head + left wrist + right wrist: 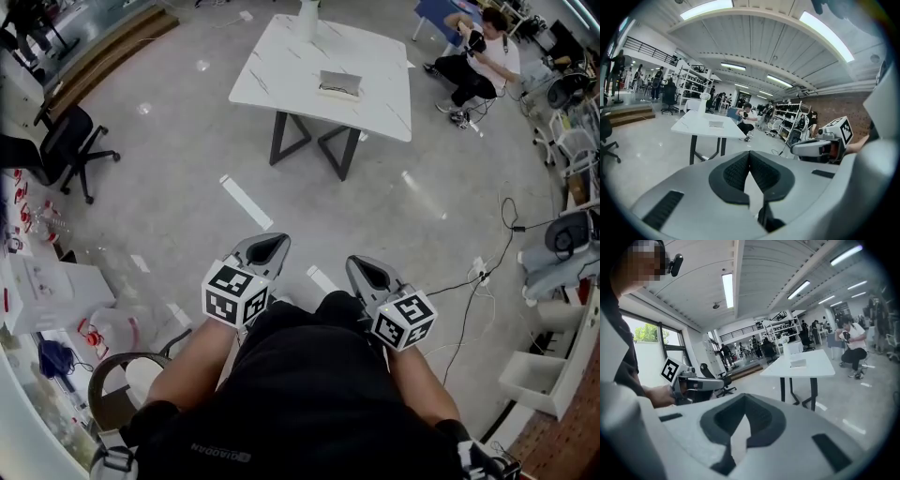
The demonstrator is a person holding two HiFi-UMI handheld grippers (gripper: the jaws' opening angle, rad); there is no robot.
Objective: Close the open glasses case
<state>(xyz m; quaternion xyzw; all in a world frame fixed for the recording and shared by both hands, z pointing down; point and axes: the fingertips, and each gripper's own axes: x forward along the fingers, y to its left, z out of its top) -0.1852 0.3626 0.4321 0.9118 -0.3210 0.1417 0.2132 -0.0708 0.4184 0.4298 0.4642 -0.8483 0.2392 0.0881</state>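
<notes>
Grey left gripper (267, 246) and right gripper (370, 272) were both pinched together on nothing, held at the waist above a black shirt (309, 394) whose hem read "QIAODAN", lettering only the head view caught. Well ahead across the floor, the open glasses case (339, 84) lay on the white table (281, 66), its inside too small to make out.

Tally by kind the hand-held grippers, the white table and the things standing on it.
Grey plastic hand-held grippers: 2 (left hand-held gripper, right hand-held gripper)
White marble-look table on dark legs: 1
Open pale grey rectangular glasses case: 1
White upright cylinder: 1
Total: 5
</notes>
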